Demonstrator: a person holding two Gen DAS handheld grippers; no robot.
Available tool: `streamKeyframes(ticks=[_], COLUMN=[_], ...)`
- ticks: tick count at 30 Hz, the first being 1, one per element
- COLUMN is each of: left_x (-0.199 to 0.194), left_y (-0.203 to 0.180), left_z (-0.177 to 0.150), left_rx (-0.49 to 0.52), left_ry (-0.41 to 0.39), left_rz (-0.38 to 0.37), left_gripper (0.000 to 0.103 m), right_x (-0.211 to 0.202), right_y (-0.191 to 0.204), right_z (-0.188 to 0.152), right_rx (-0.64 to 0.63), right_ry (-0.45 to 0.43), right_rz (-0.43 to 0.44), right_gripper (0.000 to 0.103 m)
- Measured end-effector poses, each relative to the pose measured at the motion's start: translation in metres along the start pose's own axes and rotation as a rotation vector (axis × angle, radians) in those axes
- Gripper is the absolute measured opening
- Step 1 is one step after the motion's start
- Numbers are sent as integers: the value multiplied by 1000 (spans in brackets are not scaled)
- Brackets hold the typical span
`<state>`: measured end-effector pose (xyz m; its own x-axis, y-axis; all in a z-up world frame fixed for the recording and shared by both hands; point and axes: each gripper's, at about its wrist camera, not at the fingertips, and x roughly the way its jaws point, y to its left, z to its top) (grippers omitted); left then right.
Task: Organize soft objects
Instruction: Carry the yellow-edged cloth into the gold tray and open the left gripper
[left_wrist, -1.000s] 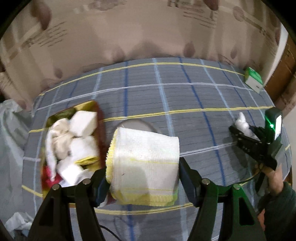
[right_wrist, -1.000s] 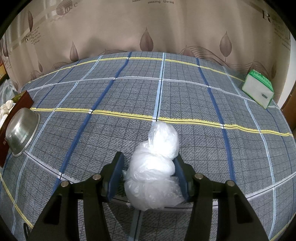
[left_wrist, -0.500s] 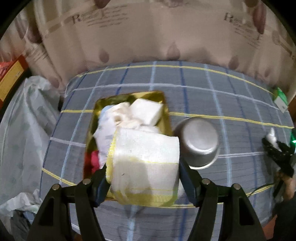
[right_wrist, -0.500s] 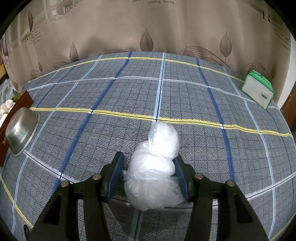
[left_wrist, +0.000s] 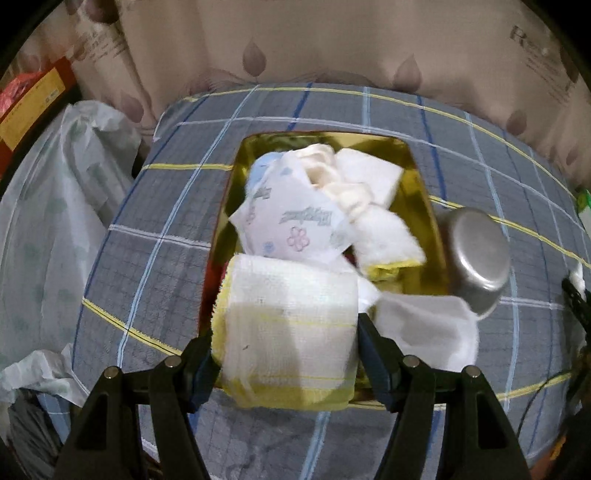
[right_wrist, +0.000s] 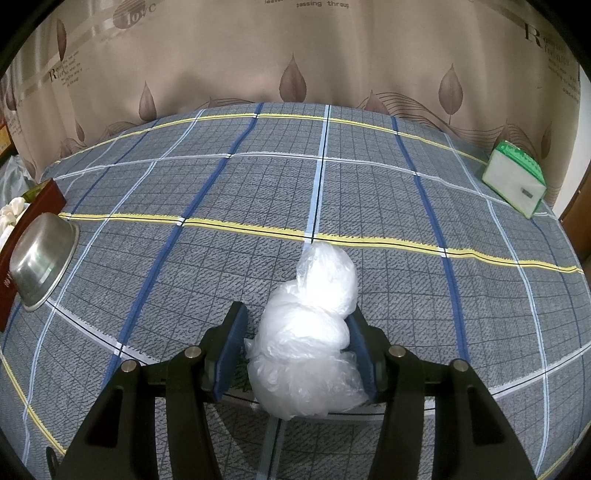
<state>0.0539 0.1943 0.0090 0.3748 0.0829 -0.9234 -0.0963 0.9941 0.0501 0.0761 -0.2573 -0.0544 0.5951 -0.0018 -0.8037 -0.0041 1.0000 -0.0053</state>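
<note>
My left gripper (left_wrist: 286, 339) is shut on a folded white towel with yellow edges (left_wrist: 291, 306). It holds the towel just above the near end of a gold-lined box (left_wrist: 417, 173). The box holds a flower-printed tissue pack (left_wrist: 291, 221), white cloths and folded pads. In the right wrist view my right gripper (right_wrist: 297, 321) is shut on a crumpled clear plastic bag (right_wrist: 325, 273) over the checked bedspread (right_wrist: 369, 192); the bag fills the gap between the blue pads.
A steel bowl (left_wrist: 476, 254) leans against the box's right side, and the right wrist view shows this bowl (right_wrist: 40, 258) at far left. A green-and-white tissue pack (right_wrist: 515, 181) lies at the far right corner. Plastic-wrapped bundles (left_wrist: 48, 221) crowd the bed's left edge. A curtain hangs behind.
My left gripper has carried the towel leftward and a little down, from beside the box to over its near end. The right gripper and its bag have not moved.
</note>
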Motion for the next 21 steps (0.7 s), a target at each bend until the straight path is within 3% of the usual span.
streamKeyframes(ticks=[14,21], left_x=[31,42], left_y=[25,20], left_z=[21,23], left_rx=[-43,-2], left_ry=[-17,-28], left_rz=[-9,15], left_gripper=[69,70], right_x=[0,0], right_y=[0,-1], right_z=[0,0], right_rx=[-7,-7], right_ry=[0,0], right_rz=[-10,-14], right_gripper=[51,52])
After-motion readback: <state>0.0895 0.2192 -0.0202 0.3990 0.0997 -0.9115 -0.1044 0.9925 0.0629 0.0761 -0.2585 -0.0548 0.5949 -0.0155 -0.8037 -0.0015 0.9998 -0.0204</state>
